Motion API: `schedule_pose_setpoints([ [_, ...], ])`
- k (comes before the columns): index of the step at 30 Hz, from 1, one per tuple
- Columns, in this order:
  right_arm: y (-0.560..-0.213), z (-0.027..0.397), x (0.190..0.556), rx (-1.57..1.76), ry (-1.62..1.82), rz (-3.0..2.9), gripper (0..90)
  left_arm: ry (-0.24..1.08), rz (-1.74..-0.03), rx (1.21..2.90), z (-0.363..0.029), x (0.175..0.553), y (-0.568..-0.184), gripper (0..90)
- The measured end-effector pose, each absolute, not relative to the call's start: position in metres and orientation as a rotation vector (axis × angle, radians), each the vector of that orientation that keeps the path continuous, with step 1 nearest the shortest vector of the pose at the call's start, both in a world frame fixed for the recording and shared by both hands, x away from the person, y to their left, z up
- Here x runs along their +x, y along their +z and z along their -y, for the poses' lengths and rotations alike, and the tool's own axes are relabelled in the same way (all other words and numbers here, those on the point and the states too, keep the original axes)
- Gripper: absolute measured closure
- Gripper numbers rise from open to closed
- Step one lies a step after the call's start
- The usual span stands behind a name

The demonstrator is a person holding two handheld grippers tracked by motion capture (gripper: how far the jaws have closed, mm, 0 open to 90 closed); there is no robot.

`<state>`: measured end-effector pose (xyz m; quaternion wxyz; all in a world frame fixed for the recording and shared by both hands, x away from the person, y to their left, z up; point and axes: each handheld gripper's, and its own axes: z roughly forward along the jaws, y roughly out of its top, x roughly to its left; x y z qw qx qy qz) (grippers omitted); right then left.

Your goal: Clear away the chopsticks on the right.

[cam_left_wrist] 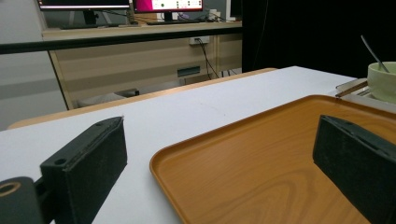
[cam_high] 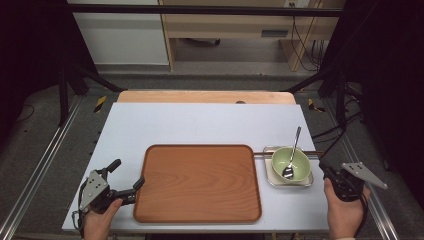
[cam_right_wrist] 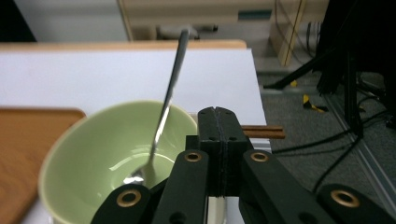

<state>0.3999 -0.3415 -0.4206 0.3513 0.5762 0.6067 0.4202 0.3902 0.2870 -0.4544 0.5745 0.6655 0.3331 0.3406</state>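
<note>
**Right jaws shut beside the green bowl**

The right gripper [cam_right_wrist: 217, 140] has its two black jaws pressed flat together with nothing between them, low in the right gripper view, just beside the rim of the green bowl [cam_right_wrist: 88, 144]. A spoon [cam_right_wrist: 163, 112] leans in the bowl, handle slanting toward the top of the frame. In the high view the bowl sits on a small square tray [cam_high: 306, 183] at lower right, next to the wooden tray [cam_high: 200, 182] at centre. The left gripper [cam_high: 125, 181], lower left, stands wide open and empty, one jaw over the wooden tray's corner.
</note>
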Motion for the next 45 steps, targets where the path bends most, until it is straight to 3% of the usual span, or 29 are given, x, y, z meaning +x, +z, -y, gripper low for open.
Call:
schedule_pose_setpoints([
  [9, -0.408, 0.369, 0.469, 1.45, 0.905, -1.788, 90.0, 0.822, -0.847, 1.527, -0.3, 0.387, -0.455, 3.9],
  [19, -0.446, 0.383, 0.527, 1.601, 0.836, -1.887, 90.0, 0.854, -0.928, 1.495, -0.303, 0.384, -0.458, 5.0],
  [32, -0.452, 0.371, 0.547, 1.601, 0.724, -2.016, 90.0, 0.859, -0.948, 1.499, -0.307, 0.381, -0.461, 5.4],
  [45, -0.445, 0.373, 0.532, 1.622, 0.695, -2.091, 90.0, 0.874, -0.927, 1.529, -0.304, 0.382, -0.461, 5.4],
])
